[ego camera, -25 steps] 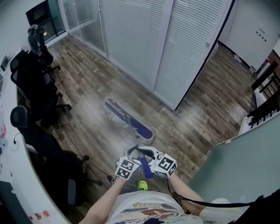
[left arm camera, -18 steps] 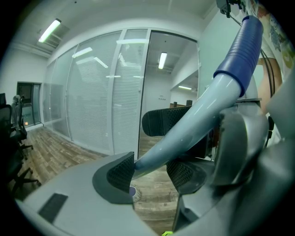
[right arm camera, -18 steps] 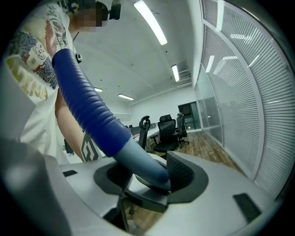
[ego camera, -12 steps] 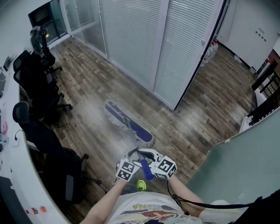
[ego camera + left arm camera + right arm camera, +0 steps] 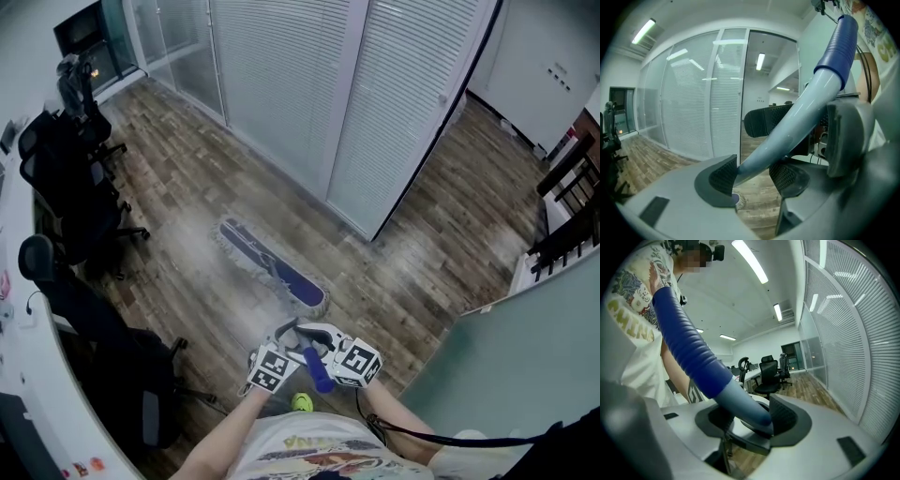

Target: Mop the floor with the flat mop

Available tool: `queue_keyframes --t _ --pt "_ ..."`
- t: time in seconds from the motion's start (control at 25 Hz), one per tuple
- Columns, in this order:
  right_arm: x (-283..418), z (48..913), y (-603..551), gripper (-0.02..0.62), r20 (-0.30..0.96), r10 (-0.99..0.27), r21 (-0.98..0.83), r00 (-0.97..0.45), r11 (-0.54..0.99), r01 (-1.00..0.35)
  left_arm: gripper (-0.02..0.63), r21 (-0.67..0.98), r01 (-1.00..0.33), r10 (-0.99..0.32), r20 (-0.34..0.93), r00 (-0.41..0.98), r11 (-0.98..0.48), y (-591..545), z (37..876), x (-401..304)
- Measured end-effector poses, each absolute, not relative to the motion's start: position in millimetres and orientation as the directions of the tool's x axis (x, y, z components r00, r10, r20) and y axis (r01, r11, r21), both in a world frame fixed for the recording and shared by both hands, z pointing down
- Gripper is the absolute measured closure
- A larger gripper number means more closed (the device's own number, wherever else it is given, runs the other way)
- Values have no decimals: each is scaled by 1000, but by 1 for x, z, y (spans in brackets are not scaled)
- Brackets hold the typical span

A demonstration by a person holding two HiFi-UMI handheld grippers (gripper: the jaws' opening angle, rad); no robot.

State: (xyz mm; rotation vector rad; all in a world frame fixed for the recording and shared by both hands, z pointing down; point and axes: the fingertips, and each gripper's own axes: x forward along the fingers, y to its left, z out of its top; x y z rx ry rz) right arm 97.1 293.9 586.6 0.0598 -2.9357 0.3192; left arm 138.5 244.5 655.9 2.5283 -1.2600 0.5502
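Item: flat mop, in use on wood-plank floor [image 5: 441, 234]. Change against the earlier frames: slight; the mop head [image 5: 272, 264] lies in nearly the same spot on the same slant, and both tongs sit where they were, close before the person's chest. Writing: yellow letters on the white shirt [image 5: 628, 319], seemingly "CHINA"; the marker cubes [image 5: 272, 364] carry black-and-white squares only. Orientation: the mop head's long axis runs from upper left to lower right in the head view, flat on the floor, near the slatted glass partition [image 5: 281, 84]. The handle [image 5: 316, 367] rises from it towards the person, blue grip uppermost. Left tongs [image 5: 752, 174]: closed on the pale shaft. Right tongs [image 5: 745, 416]: closed on the shaft just below the blue grip.
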Motion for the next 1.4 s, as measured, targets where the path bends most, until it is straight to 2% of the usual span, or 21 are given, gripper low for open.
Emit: queue_keyframes --t 0.12,0.92,1.4 --pt "78 590 273 391 213 -14 -195 -977 979 -56 413 73 -799 -694 452 560 -597 224 659 119" --pt "-64 584 111 391 172 -74 -190 -982 976 -107 413 74 -741 -639 454 620 -667 64 655 -19" --pt "-97 591 14 390 164 -59 -191 -985 977 -90 407 83 -743 -635 462 619 -664 -34 663 -52"
